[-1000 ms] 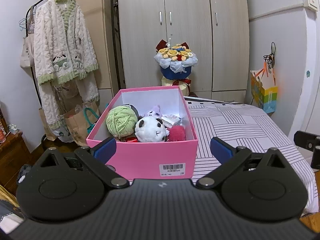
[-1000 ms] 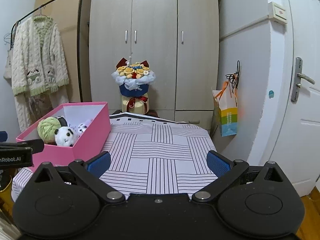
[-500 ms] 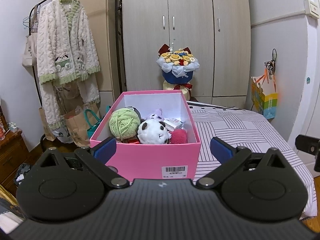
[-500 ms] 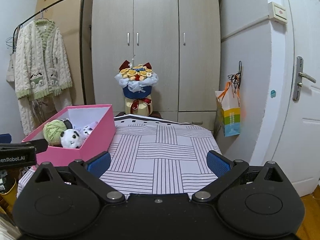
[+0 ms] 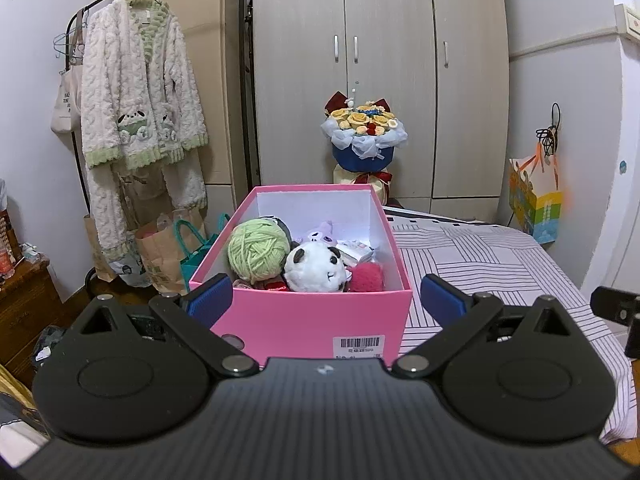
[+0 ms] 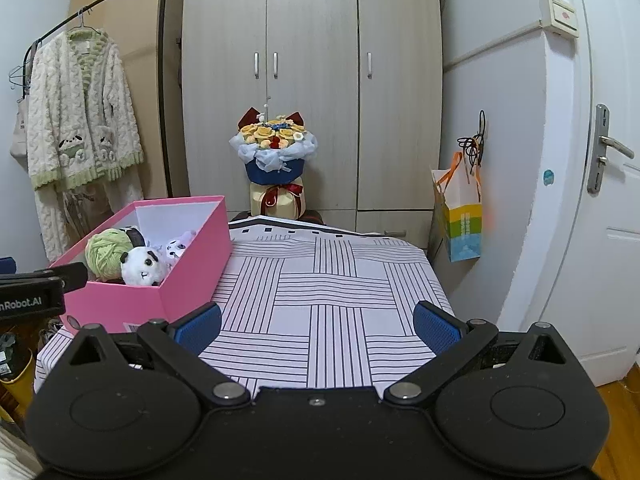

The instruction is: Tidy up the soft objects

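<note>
A pink box stands at the left of a striped table; it also shows in the right wrist view. In it lie a green yarn ball, a white panda plush, a red fuzzy ball and a small purple plush. My left gripper is open and empty, just in front of the box. My right gripper is open and empty above the bare striped cloth, to the right of the box.
A flower bouquet stands behind the table before a wardrobe. A fluffy cardigan hangs on a rack at left, paper bags below. A colourful bag hangs by the white door.
Both grippers have drawn back and risen a little; the box looks slightly lower and farther in both views. Both stay open and empty.
</note>
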Tool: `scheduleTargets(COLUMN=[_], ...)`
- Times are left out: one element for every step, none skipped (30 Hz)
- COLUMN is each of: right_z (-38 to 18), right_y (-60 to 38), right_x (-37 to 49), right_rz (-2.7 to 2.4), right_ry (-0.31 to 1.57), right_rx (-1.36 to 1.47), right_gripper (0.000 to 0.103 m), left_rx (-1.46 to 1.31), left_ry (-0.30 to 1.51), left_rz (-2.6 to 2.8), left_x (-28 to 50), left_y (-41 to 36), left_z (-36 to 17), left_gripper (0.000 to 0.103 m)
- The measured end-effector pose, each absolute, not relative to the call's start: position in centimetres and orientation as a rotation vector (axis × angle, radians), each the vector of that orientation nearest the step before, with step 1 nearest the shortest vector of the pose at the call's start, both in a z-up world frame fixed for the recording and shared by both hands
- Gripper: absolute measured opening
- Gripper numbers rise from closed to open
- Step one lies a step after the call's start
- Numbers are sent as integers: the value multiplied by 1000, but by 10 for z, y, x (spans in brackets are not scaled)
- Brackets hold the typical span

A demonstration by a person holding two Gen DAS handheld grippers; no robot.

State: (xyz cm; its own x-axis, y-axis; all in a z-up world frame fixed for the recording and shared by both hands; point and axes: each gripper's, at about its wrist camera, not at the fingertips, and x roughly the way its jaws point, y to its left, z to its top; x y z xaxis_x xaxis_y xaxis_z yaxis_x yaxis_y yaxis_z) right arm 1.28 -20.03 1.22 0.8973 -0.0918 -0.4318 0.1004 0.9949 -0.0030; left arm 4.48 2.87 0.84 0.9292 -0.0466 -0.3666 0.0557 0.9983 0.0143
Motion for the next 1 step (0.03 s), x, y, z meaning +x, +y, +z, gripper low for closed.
scheduleTargets(right_z=[12], right_y=[-200], right_x=[12], right_rz=[-101], right_ry=[446], right_rx=[19], right_gripper=[103], left_rx=[27], left_ry=[374], left_rz=[-51], left_x=[45], left_y=[29], left_z=[9], left_gripper=[102])
